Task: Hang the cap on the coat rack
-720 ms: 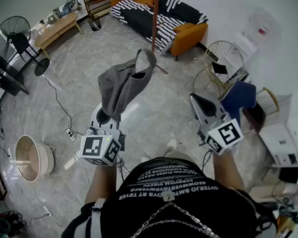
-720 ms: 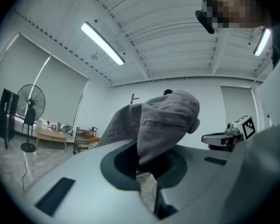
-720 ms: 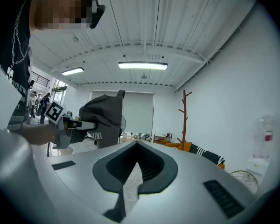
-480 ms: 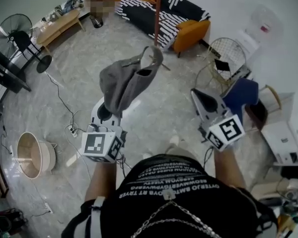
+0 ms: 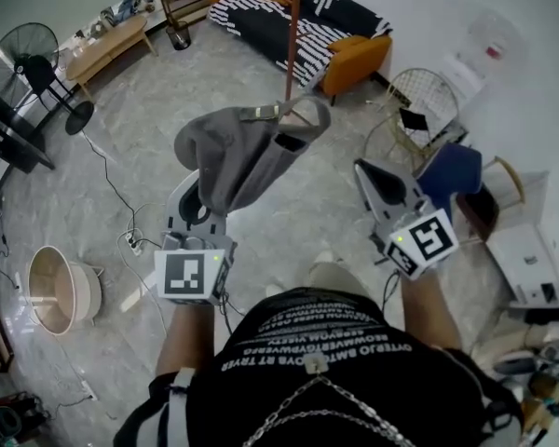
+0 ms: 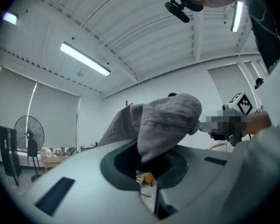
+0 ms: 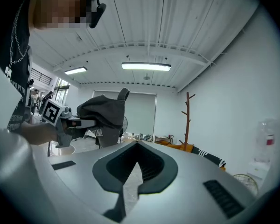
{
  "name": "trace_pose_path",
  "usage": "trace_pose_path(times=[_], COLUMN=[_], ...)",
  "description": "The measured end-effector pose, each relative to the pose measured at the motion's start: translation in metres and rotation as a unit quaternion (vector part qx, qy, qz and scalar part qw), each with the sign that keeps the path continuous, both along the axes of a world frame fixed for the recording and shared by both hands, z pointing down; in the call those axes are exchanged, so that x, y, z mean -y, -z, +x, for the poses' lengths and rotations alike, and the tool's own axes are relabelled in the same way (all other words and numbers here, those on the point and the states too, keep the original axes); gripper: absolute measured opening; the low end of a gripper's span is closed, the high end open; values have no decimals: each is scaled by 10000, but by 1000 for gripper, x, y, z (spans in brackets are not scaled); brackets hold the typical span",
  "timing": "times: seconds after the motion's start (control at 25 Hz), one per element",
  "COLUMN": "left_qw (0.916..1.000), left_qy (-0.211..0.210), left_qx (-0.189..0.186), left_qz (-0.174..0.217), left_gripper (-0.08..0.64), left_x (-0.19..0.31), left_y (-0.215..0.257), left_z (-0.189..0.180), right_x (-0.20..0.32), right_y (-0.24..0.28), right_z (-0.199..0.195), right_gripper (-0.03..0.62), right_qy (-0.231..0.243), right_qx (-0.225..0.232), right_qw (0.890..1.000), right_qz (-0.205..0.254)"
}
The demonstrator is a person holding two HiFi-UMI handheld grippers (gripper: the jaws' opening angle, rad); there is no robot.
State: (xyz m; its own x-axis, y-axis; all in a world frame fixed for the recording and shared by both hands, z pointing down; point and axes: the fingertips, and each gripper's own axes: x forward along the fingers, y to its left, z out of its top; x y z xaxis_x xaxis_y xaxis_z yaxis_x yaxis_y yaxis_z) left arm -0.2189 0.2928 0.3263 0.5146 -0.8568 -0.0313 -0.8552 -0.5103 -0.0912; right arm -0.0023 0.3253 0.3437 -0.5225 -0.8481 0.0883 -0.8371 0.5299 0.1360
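Looking down from the head view, I am holding the left gripper [image 5: 200,198] out level in front of the person's body, and its jaws are clenching a grey cap [image 5: 245,149]. The cap is sticking up and away from the jaw tips, in the air above the marble floor [image 5: 307,203]. Its open underside and back strap are facing the coat rack [image 5: 291,35]. The rack's brown pole is standing further off, in front of a sofa [image 5: 303,21] with orange cushions and a striped throw. In this view the cap's far edge is meeting the lower end of the pole, but I cannot tell whether they are actually touching.

In the left gripper view, the cap [image 6: 161,120] is filling the gap of the left gripper [image 6: 147,169], its fabric pinched between the two jaws and bulging upward over them.

I am holding the right gripper [image 5: 371,177] level on the right side, well apart from the cap. In the right gripper view, the right gripper [image 7: 136,160] is showing its jaws drawn together at the tips, grasping nothing. That view is also showing the cap [image 7: 105,113] off to the left, and the coat rack [image 7: 186,120] standing by the white wall, with short branches near its top.

A fan [image 5: 23,59] is standing at the left edge of the room, and a wire chair [image 5: 419,110] is sitting to the right of the sofa.
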Motion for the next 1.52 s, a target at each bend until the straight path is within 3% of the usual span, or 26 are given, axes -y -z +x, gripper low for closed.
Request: trace_pose_path(times=[0.32,0.56,0.96,1.52], left_qw=[9998,9986,9987,9986], left_qy=[60,119,-11,134], left_qx=[39,310,-99,52], left_qz=[-169,-408,-496,-506], left_gripper=[12,12,12,12], left_x=[23,58,141,226], left_y=[-14,-28,-27,-22], left_z=[7,26,66,130], right_x=[14,55,145,230], right_y=[-5,-13,-22,-18], right_z=[12,35,62,127], right_gripper=[-9,-9,-9,-9], right_qy=[-15,-10,99,242], right_qx=[-82,100,152,222], right_qw=[9999,9999,9997,9994], right_qz=[64,-20,-134,-98])
